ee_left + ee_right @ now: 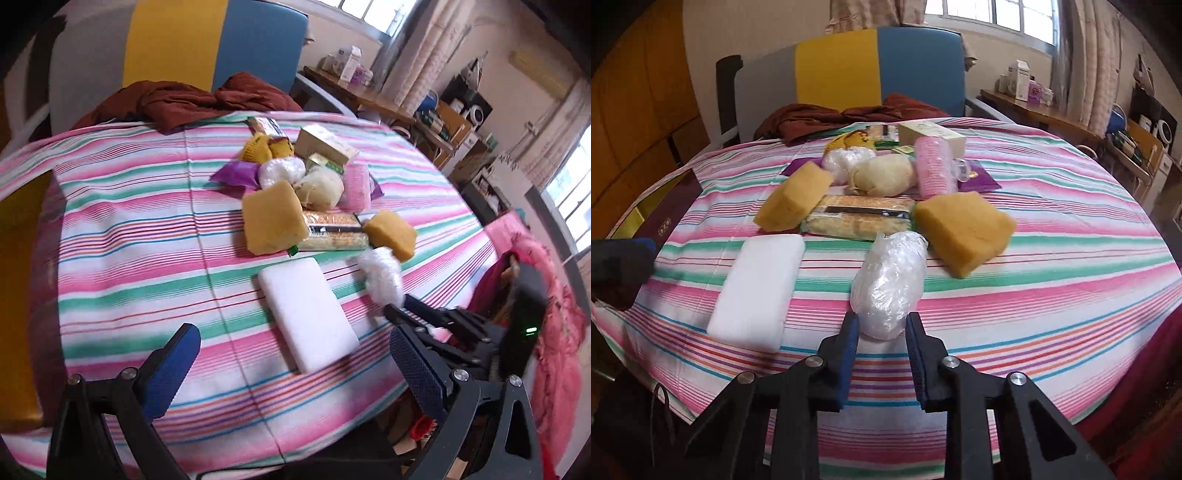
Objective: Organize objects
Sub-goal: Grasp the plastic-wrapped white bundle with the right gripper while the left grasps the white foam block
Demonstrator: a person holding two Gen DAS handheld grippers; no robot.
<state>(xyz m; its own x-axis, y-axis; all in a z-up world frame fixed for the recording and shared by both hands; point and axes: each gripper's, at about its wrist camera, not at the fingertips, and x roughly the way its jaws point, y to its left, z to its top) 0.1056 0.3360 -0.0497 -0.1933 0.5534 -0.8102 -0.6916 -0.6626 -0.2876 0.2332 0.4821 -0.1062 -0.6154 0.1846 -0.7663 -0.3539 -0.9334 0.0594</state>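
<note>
Tablecloth (1052, 280) striped, under window (990, 14).

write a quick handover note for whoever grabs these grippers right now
Right hand-held gripper: closed on the near end of the clear plastic-wrapped bundle, near the table's front edge.
Left hand-held gripper: open, holding nothing, above the white foam block.
Two yellow sponges, a noodle packet, a pink roll and boxes are heaped mid-table on the striped cloth.
Done: nothing visibly sorted.
Left: place the bundle, then sort the heap.
</note>
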